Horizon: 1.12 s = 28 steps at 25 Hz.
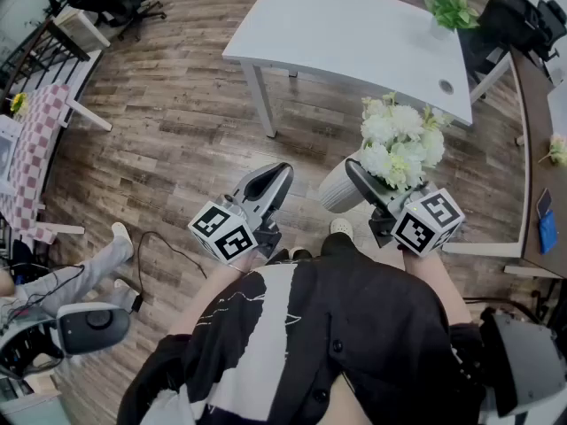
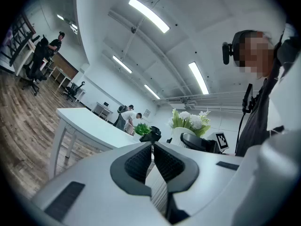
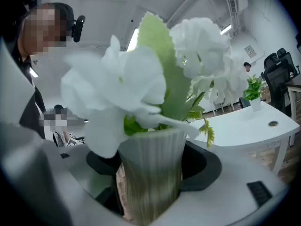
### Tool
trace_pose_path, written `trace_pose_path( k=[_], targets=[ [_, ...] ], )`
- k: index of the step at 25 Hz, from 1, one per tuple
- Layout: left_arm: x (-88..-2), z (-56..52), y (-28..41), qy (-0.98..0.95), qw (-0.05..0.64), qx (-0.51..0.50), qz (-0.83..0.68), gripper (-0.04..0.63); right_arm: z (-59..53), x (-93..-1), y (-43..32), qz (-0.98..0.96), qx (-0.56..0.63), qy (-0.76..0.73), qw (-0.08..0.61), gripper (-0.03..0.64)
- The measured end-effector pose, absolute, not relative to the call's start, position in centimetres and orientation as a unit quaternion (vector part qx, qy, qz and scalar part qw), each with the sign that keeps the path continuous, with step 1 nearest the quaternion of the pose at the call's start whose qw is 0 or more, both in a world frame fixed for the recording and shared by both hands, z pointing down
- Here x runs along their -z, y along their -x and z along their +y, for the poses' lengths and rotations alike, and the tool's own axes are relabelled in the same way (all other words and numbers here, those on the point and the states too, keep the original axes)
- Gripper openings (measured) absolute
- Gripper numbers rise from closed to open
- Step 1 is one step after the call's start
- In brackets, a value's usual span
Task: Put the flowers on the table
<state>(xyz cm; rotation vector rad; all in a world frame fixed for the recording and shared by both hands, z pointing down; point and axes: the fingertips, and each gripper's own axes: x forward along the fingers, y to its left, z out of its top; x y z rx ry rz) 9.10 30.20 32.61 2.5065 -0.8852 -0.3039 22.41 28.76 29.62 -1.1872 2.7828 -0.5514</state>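
Observation:
A white ribbed vase (image 1: 334,189) of white flowers (image 1: 400,142) is carried in the air, and my right gripper (image 1: 354,177) is shut on it. In the right gripper view the vase (image 3: 151,171) fills the space between the dark pads (image 3: 200,166), with the flowers (image 3: 141,86) right in front of the lens. My left gripper (image 1: 280,173) is held level beside it, shut with nothing in it; its pads (image 2: 138,163) meet at the tips. From the left gripper view the flowers (image 2: 190,121) show to the right. The white table (image 1: 354,34) stands ahead.
A small green potted plant (image 1: 452,9) stands at the table's far right corner, near a round cable hole (image 1: 446,86). A checkered table (image 1: 40,149) is at the left and a wooden desk (image 1: 532,149) at the right. Office chairs (image 1: 120,3) stand far left, and a cable (image 1: 164,246) lies on the floor.

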Motion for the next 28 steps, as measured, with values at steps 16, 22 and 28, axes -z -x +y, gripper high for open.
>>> trace_pose_path(
  k=[16, 22, 28],
  targets=[
    [-32.9, 31.4, -6.7, -0.912, 0.228, 0.099, -0.327, 0.028, 30.0, -29.4, -21.0, 0.894, 0.177, 0.411, 0.034, 0.357],
    [-34.0, 32.1, -4.4, -0.909, 0.219, 0.045, -0.352, 0.028, 30.3, -29.7, -19.9, 0.885, 0.181, 0.428, 0.023, 0.357],
    [-34.7, 32.5, -2.8, -0.91, 0.218, 0.033, -0.352, 0.028, 29.7, -31.4, -18.0, 0.883, 0.203, 0.423, 0.003, 0.357]
  ],
)
